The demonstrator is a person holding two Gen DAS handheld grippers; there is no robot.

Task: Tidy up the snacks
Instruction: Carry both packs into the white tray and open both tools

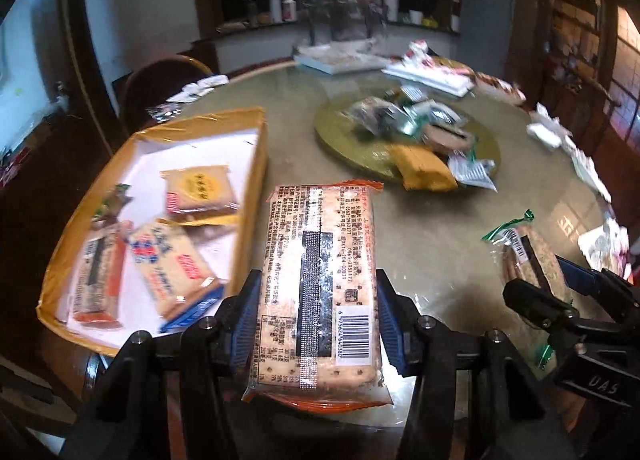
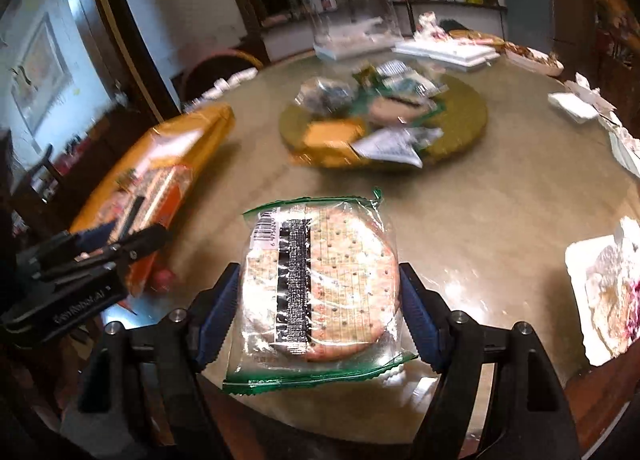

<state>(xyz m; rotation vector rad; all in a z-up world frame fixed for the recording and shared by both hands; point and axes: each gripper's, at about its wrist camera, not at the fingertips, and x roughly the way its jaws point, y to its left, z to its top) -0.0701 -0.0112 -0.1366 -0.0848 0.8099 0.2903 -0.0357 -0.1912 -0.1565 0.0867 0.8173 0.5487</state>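
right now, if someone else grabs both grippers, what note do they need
Left gripper: shut on the orange-edged cracker pack, lifted beside the yellow box.
Right gripper: shut on the green-edged cracker pack, above the table.
Done: several packs already lie in the box.
Left: put both held packs away, then clear the pile of snacks on the round turntable.

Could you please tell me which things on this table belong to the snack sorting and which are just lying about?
Job: orange-edged cracker pack in left gripper; green-edged cracker pack in right gripper; yellow box; snack pile.
Lying about: crumpled tissues, white trays.
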